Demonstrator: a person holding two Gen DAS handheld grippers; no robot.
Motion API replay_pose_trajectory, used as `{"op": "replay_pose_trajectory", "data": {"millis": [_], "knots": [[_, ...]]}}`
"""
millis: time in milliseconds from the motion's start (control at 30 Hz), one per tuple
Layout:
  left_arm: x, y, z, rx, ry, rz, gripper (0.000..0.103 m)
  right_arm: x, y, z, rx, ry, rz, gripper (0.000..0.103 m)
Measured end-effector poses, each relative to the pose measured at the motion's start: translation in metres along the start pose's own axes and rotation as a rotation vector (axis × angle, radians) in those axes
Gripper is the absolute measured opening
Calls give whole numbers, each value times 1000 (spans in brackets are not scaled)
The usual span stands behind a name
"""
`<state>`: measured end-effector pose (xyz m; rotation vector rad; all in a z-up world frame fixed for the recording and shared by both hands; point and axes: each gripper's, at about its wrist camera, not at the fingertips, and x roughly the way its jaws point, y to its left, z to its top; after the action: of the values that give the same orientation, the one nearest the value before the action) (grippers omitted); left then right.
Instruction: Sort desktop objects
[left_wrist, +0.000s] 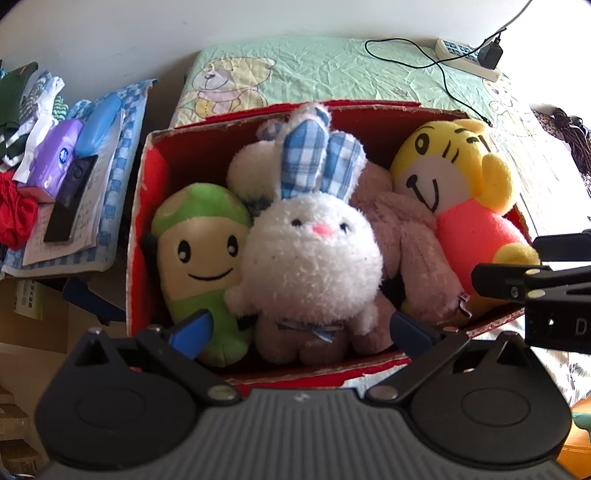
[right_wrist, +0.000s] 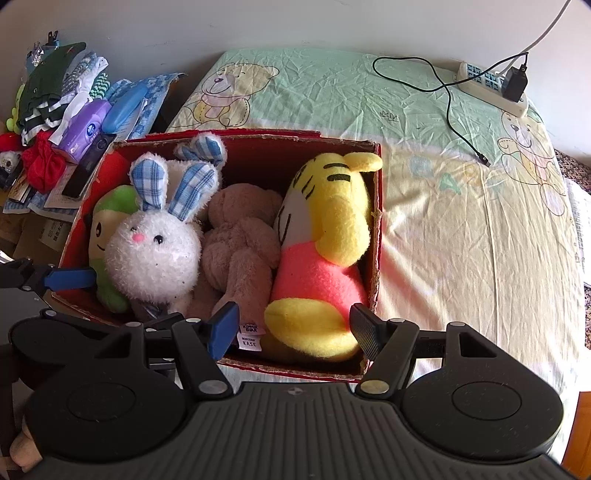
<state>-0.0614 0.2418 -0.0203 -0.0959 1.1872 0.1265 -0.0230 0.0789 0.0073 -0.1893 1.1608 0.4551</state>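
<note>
Upright, white rabbit (left_wrist: 310, 258), ears up

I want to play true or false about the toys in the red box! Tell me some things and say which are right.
1. The white bunny has blue checked ears. True.
2. The yellow tiger toy is lying on the bed outside the red box. False: it sits inside the box, at the end away from the green toy.
3. The green smiling toy is next to the white bunny. True.
4. The right tool is squeezing the tiger toy. False: it is open and holds nothing.
5. A black charger is plugged into the power strip on the bed. True.
6. The left tool holds the bunny. False: it is open and empty.
</note>
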Motion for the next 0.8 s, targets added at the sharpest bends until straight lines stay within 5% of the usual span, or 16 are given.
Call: {"op": "replay_pose_trajectory", "data": {"millis": [800], "knots": [[4, 10, 4, -11, -7, 7, 101, 2, 12, 5, 1, -29, -9, 70]]}}
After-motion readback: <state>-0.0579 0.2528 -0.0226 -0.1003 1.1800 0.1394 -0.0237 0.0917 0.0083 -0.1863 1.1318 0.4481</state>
